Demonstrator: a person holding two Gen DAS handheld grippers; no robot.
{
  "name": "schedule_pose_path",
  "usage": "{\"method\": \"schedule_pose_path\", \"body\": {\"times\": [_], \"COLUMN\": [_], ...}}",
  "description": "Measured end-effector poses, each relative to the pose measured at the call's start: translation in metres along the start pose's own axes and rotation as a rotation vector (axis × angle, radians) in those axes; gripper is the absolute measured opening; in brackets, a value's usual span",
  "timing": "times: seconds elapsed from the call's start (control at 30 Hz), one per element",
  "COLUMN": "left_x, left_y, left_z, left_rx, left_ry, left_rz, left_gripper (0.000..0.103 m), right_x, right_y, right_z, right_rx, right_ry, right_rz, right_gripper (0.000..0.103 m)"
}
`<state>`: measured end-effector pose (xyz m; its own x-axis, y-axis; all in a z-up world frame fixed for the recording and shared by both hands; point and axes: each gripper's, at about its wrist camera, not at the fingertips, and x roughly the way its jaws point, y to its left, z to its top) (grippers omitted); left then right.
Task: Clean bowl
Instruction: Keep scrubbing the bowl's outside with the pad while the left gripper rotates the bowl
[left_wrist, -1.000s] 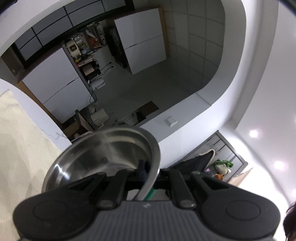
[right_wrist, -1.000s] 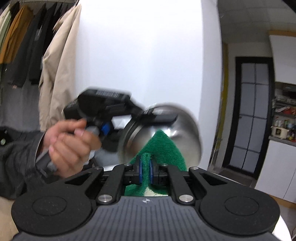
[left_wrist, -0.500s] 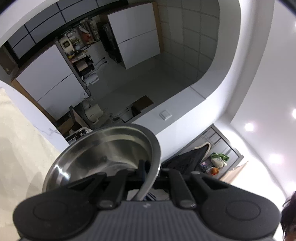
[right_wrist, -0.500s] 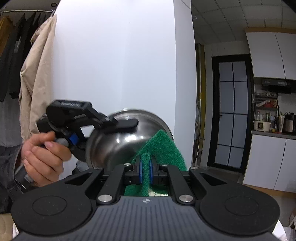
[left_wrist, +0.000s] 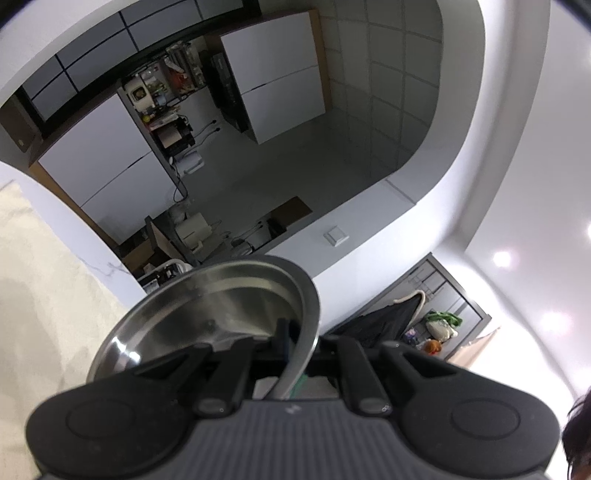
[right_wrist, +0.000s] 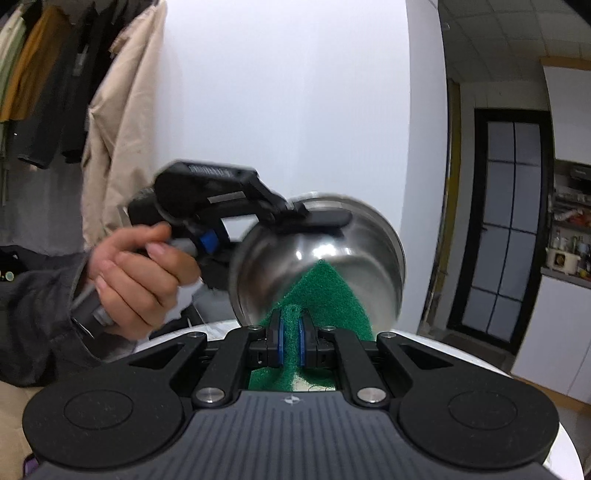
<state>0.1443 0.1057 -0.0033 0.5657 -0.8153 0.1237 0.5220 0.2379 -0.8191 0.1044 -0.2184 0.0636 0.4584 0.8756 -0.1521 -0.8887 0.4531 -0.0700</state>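
A steel bowl (left_wrist: 207, 314) is held by its rim in my left gripper (left_wrist: 295, 343), which is shut on it and tilted up in the air. In the right wrist view the bowl (right_wrist: 332, 247) shows its rounded outside, with the left gripper (right_wrist: 317, 221) clamped on the top rim. My right gripper (right_wrist: 290, 341) is shut on a green scouring pad (right_wrist: 321, 295). The pad's tip rests against the bowl's outer wall.
A white round table (right_wrist: 461, 362) lies below the bowl. Coats (right_wrist: 74, 92) hang at the left. A dark glass door (right_wrist: 509, 221) and kitchen cabinets (right_wrist: 554, 332) stand at the right. The person's hand (right_wrist: 140, 273) holds the left gripper.
The bowl and left gripper swung left, then back right and closer. The pad's tip stays against the bowl's outside throughout.
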Motion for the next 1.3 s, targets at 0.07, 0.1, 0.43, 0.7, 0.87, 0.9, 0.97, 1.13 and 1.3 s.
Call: {"method": "schedule_pose_path", "body": {"times": [0.07,0.1,0.43,0.7,0.87,0.9,0.97,1.13,1.3], "left_x": [0.002,0.002,0.007,0.006,0.002,0.001,-0.001,-0.004,-0.002], "left_y": [-0.002,-0.003,-0.012,-0.016,-0.011,-0.009,-0.006,-0.001,0.003], "left_z": [-0.001,-0.001,-0.004,-0.006,-0.006,-0.005,-0.004,-0.003,-0.002], "left_rx": [0.011,0.016,0.059,0.069,0.043,0.035,0.019,0.010,0.011], "left_ry": [0.011,0.016,0.063,0.066,0.037,0.030,0.014,-0.001,0.010], "left_rz": [-0.006,-0.010,-0.056,-0.109,-0.125,-0.133,-0.147,-0.132,-0.106], "left_gripper": [0.006,0.006,0.005,0.005,0.006,0.006,0.006,0.006,0.006], "right_x": [-0.005,-0.008,-0.021,-0.022,-0.018,-0.016,-0.013,-0.007,-0.007], "right_y": [-0.001,-0.002,-0.029,-0.046,-0.051,-0.051,-0.049,-0.041,-0.033], "right_z": [0.003,0.004,0.008,0.000,-0.005,-0.006,-0.006,-0.010,-0.006], "right_rx": [0.007,0.011,0.073,0.107,0.111,0.107,0.098,0.083,0.070], "right_ry": [-0.040,-0.059,-0.117,-0.090,-0.049,-0.040,-0.019,0.015,0.013], "right_rz": [-0.019,-0.030,-0.141,-0.153,-0.127,-0.120,-0.103,-0.018,0.069], "right_gripper": [0.008,0.008,0.008,0.008,0.008,0.008,0.008,0.008,0.008]}}
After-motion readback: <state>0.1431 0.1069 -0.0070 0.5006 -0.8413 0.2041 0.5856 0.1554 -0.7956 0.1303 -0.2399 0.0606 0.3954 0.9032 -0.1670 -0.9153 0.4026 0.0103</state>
